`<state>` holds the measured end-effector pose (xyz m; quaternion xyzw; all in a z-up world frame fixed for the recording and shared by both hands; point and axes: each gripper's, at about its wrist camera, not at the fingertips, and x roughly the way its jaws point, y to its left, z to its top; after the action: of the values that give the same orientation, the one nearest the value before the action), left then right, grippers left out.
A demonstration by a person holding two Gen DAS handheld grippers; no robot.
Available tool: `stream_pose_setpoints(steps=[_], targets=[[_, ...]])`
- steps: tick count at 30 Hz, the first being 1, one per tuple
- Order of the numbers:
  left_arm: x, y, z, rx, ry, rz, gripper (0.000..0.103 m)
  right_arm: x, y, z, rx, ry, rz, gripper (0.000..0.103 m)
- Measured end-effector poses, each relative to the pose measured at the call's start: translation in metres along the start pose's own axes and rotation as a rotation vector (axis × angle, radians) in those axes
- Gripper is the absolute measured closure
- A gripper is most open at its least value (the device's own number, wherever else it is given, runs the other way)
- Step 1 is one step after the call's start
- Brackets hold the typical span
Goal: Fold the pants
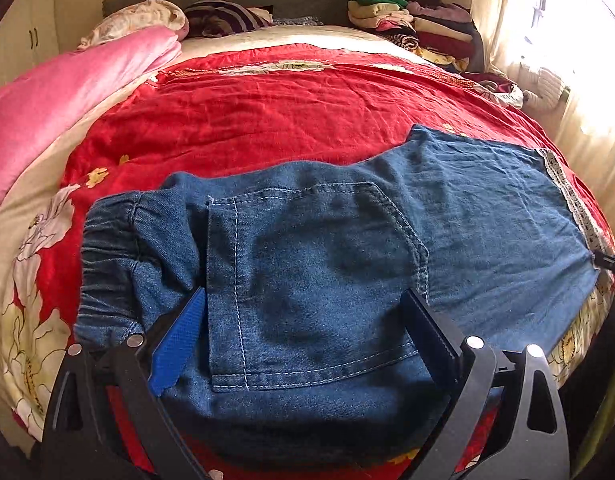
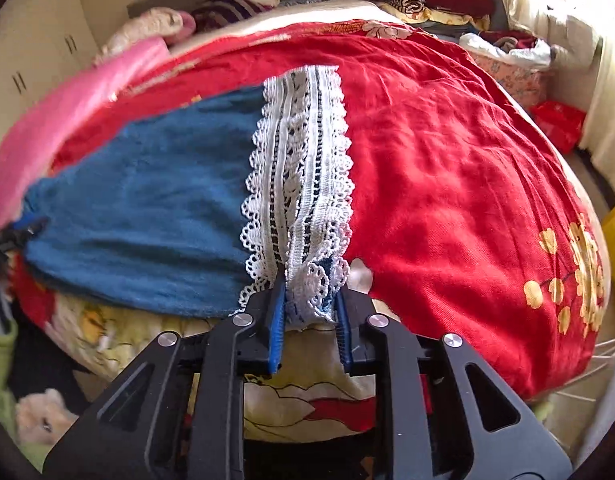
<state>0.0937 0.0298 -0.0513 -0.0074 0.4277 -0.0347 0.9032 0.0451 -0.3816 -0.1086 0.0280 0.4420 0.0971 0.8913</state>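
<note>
A pair of blue denim pants with an elastic waistband and white lace-trimmed hems lies flat across a bed covered by a red floral bedspread, already doubled leg on leg. Its long axis runs sideways, waistband at the left, lace hem at the right. The left hand-held gripper sits at the waist end near the stitched back pocket, its blue-padded jaws spread wide with denim between them, not yet pinched. The right hand-held gripper is at the opposite end, its jaws closed most of the way on the bunched lace hem. Each gripper is nearest its own end, so a next fold would likely carry the hem leftward toward the waistband
</note>
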Motion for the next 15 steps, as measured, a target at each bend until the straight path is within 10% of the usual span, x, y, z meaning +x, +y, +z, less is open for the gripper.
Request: stream_pose_setpoints(steps=[15], targets=[[-0.047, -0.010, 0.031, -0.038, -0.102, -0.078, 0.008, -0.051, 0.022, 0.018, -0.045, -0.209, -0.024, 0.031]])
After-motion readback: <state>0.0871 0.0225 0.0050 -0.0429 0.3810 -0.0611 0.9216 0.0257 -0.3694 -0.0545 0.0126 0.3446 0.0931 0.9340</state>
